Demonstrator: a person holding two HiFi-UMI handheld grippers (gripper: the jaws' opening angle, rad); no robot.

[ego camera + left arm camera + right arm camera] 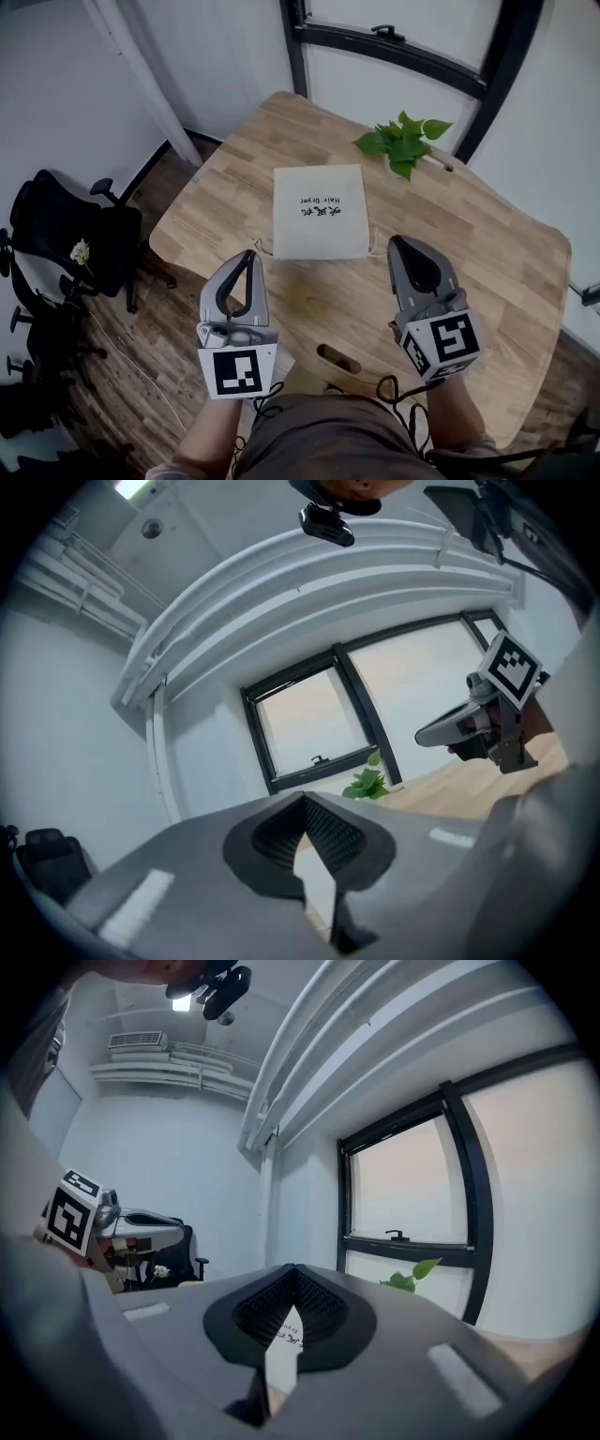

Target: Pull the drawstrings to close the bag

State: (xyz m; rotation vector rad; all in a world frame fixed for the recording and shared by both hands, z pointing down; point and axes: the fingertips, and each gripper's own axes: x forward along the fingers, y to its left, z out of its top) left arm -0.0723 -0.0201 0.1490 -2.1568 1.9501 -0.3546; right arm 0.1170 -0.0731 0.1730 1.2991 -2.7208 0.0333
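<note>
A white drawstring bag (319, 211) with dark print lies flat in the middle of the wooden table (506, 244). Its mouth faces me, and a short cord loop sticks out at each near corner, one on the left (262, 249) and one on the right (377, 246). My left gripper (250, 255) hovers just in front of the left corner, jaws shut and empty. My right gripper (397, 242) hovers by the right corner, also shut on nothing. In each gripper view a strip of the bag (315, 885) (285, 1342) shows through the gap behind the closed tips (305, 797) (293, 1267).
A small potted green plant (403, 142) stands on the table behind the bag, near the window. A black office chair (70, 234) sits on the floor to the left. The table has a slot handle (339, 357) near its front edge.
</note>
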